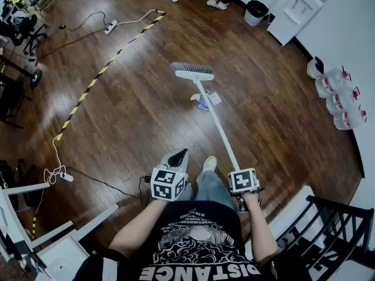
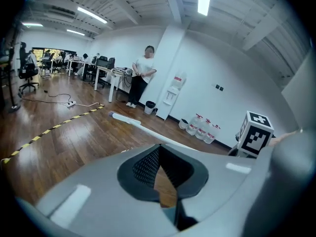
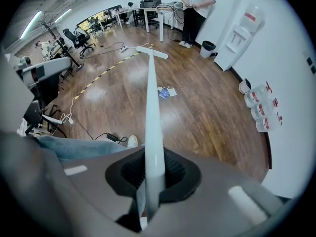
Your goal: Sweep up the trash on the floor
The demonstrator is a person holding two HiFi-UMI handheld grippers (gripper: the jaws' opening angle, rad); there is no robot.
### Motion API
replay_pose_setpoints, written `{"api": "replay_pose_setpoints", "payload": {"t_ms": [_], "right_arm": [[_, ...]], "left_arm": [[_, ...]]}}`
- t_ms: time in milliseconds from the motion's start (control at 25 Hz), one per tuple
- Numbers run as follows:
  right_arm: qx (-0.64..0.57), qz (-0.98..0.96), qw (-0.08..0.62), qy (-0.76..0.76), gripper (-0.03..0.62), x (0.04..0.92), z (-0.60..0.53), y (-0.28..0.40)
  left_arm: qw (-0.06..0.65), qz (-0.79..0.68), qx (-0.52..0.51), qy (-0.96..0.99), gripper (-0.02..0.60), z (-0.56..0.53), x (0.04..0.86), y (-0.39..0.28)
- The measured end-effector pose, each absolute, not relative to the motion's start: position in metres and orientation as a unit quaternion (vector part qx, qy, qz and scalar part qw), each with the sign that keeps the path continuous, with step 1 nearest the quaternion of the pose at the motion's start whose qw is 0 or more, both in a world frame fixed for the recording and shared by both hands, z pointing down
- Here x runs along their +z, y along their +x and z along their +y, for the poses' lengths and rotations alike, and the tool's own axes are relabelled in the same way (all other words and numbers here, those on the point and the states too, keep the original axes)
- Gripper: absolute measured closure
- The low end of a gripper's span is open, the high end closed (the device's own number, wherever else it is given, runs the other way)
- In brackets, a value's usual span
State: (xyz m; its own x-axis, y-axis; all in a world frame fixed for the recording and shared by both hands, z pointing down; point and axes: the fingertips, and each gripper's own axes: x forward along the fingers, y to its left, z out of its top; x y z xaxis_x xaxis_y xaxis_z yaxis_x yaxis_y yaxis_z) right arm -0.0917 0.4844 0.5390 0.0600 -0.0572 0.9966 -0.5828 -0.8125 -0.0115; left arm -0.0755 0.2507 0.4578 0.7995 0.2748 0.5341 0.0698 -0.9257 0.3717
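Gripping a white broom (image 3: 149, 107), the right gripper (image 3: 150, 181) is clenched around its pole, which runs out ahead to the brush head (image 1: 193, 71) on the wooden floor (image 1: 135, 110). Scraps of paper trash (image 1: 205, 100) lie beside the pole, just short of the brush head. To the left, the left gripper (image 2: 160, 154) is closed on nothing.

1. The head view looks steeply down from high above the white long-handled broom (image 1: 217, 120).
2. The right gripper view sits close on the broom's handle (image 3: 151, 98), facing its brush end.
3. The left gripper view looks low from beside the broom (image 2: 129, 121); all three views share it.
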Motion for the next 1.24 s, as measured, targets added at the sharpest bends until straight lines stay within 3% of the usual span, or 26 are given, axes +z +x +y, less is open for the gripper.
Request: {"api": "replay_pose_setpoints", "payload": {"t_ms": [1240], "right_arm": [[0.556,-0.271,0.078,0.782,0.554,0.479,0.617,-0.181]], "left_arm": [[0.125,0.092,0.251,0.955,0.577,0.449,0.41,-0.143]]}}
